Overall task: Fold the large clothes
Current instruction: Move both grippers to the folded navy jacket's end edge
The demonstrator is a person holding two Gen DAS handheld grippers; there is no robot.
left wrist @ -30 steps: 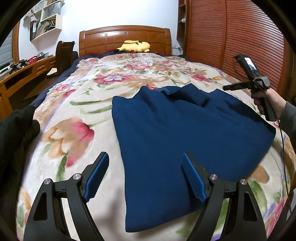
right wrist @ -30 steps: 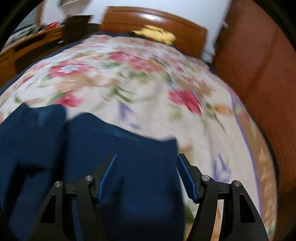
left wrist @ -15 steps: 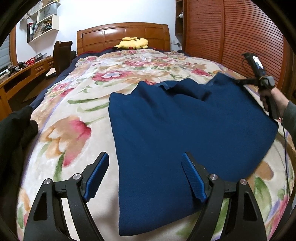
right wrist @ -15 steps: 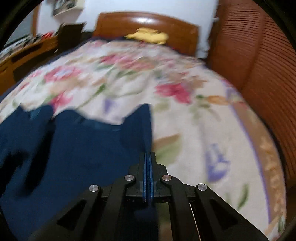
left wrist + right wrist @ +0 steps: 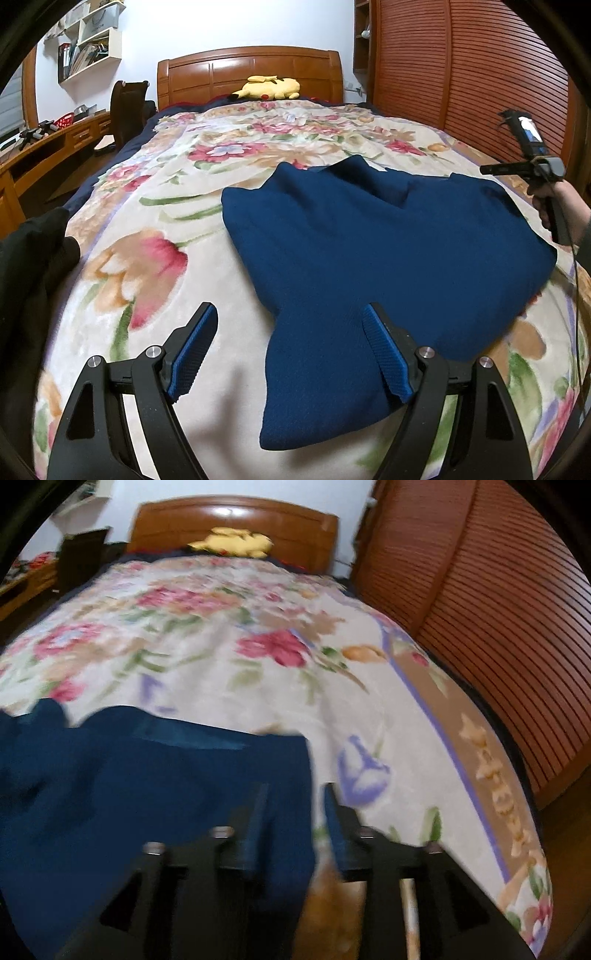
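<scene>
A large dark navy knit garment (image 5: 376, 251) lies spread on the floral plush bedspread (image 5: 155, 206), on the half farthest from the carved wooden headboard (image 5: 247, 70), with its ends toward the headboard still rumpled and raised. The left gripper (image 5: 288, 354) hangs with its jaws wide and empty, one blue pad over the garment's near corner and the other over bare bedspread. The right gripper (image 5: 295, 823) is at the garment's edge nearest the slatted wooden wall (image 5: 498, 620), its jaws opening; the blurred right wrist view suggests the cloth edge lies between them but is no longer pinched. Judging by this, the garment is only laid out flat, so every fold remains to be made.
</scene>
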